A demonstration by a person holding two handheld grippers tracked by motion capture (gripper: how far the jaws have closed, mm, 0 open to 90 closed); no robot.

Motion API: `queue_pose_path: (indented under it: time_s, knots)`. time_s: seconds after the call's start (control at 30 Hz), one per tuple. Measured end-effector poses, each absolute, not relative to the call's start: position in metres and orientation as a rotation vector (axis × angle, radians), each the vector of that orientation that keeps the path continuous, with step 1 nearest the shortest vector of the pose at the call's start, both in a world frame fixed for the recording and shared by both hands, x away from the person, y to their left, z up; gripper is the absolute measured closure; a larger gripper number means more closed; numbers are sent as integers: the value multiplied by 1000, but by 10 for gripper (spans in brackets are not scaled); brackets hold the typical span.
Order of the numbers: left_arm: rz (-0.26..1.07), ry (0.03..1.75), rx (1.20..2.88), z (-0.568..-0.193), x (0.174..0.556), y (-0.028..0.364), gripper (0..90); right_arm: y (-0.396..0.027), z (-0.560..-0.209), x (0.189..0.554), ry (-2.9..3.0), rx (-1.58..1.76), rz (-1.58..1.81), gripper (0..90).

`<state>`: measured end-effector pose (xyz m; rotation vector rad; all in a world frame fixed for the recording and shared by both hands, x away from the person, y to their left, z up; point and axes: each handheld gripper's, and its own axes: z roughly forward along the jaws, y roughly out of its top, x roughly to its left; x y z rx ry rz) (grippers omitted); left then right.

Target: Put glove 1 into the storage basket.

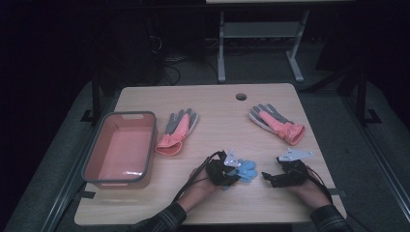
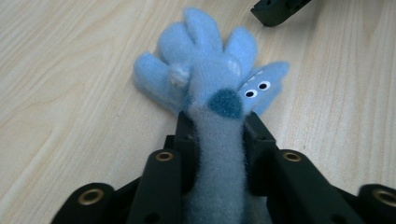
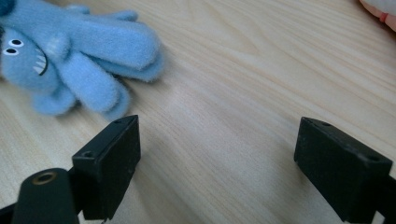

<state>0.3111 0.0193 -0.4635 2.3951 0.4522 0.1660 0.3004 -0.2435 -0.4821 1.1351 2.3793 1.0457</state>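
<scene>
A: So, where does the fluffy pale-blue knitted glove with cartoon eyes (image 2: 210,74) lie?

B: Near the front of the pale wooden table (image 1: 212,111), its cuff clamped in the left gripper (image 2: 217,126); the fingers fan straight ahead, away from that gripper.

A: And the right gripper (image 3: 217,154)?

B: Released, jaws wide over bare wood, just beside the glove's fingertips. The left is nearer.

A: Surroundings?

B: Dim room; a salmon plastic tub (image 1: 96,154) far left.
</scene>
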Motion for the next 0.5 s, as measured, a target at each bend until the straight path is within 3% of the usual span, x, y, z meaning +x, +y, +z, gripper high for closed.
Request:
queue_pose_path:
  time_s: [0.5]
  knots:
    - [42,486,2360,-448,321,33,749,-244,-482,301,2376,1137,1044,143]
